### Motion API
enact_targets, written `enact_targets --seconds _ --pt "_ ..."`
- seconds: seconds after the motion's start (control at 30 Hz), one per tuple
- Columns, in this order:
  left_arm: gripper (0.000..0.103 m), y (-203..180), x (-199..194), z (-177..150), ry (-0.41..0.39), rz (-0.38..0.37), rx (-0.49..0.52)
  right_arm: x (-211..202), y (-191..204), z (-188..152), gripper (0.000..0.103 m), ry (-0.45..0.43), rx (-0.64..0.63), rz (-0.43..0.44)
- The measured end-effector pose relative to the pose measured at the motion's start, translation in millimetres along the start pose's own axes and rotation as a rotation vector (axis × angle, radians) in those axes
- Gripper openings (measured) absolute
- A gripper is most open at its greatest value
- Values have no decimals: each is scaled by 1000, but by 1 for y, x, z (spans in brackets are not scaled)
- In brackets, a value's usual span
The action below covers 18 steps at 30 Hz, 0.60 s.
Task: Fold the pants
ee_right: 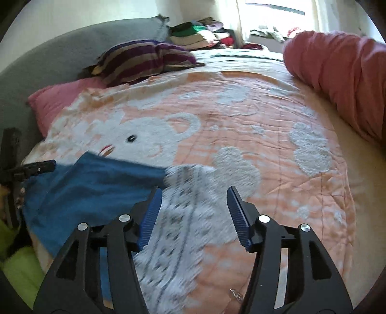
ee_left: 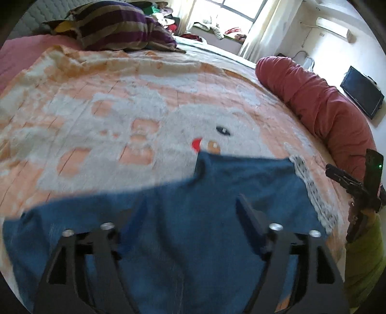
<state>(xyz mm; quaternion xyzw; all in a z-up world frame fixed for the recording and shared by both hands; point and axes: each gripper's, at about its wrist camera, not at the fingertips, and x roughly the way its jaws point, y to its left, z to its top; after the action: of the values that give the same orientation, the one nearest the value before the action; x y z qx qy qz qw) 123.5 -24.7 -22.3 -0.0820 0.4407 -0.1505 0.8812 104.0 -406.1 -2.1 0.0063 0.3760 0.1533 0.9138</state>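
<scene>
Pants: the blue pants [ee_left: 183, 217] lie flat on the bed, on the peach blanket [ee_left: 96, 108] with a white bear on it.
Where the pants are: at the near edge of the bed, right under the left tongs [ee_left: 190, 217] and just to the left of the right tongs [ee_right: 193, 207].
Only the left view shows: most of the blue cloth spread wide, a dark screen [ee_left: 363, 93] on the far wall, and a white box [ee_left: 334, 27] high on that wall.
Only the right view shows: the grey and white patterned cloth [ee_right: 183, 229] spread beside the pants, a grey headboard [ee_right: 60, 50], and a stack of folded clothes [ee_right: 195, 33] at the back.
Both views show: a striped pillow [ee_left: 115, 26], a long red roll of bedding [ee_left: 320, 106] on the right side, and a bright window [ee_left: 236, 9].
Left tongs: wide apart, up over the blue pants, with nothing pinched between them. The picture is blurry here.
Right tongs: apart, blue ribbed pads [ee_right: 237, 212] facing each other, over the patterned cloth. Nothing is pinched between them.
Other tongs seen: each view shows the other tongs small at its edge, next to a bright green sleeve [ee_left: 366, 253].
</scene>
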Motion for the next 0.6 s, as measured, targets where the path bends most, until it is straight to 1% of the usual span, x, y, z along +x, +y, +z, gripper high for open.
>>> enact_targets --seconds 0.1,0.13,0.2,0.23,0.33,0.4,0.43,0.53,0.57,0.6 --pt "80 2 -16 -16 -4 55 18 -6 27 -6 56 7 -88 3" --pt "85 3 -24 -23 -16 93 38 -7 37 -9 57 15 -122 9" --pt "90 5 -36 -35 -25 166 56 -7 56 -15 59 26 -174 14" --pt "90 5 -38 -37 -22 180 57 -6 64 -17 62 37 -196 27" --pt "91 -1 -42 -46 -13 214 89 2 86 -25 64 74 -230 67" --pt "93 -6 -37 -49 0 258 135 7 100 -31 64 100 -254 85" --pt "93 -8 -32 -51 16 298 154 9 106 -35 65 114 -267 86" --pt "93 1 -15 -57 84 363 153 15 112 -45 66 179 -292 49" --pt "93 6 -11 -61 97 380 145 17 110 -50 66 218 -289 23" --pt "93 12 -12 -63 95 367 133 20 105 -55 66 254 -282 -3"
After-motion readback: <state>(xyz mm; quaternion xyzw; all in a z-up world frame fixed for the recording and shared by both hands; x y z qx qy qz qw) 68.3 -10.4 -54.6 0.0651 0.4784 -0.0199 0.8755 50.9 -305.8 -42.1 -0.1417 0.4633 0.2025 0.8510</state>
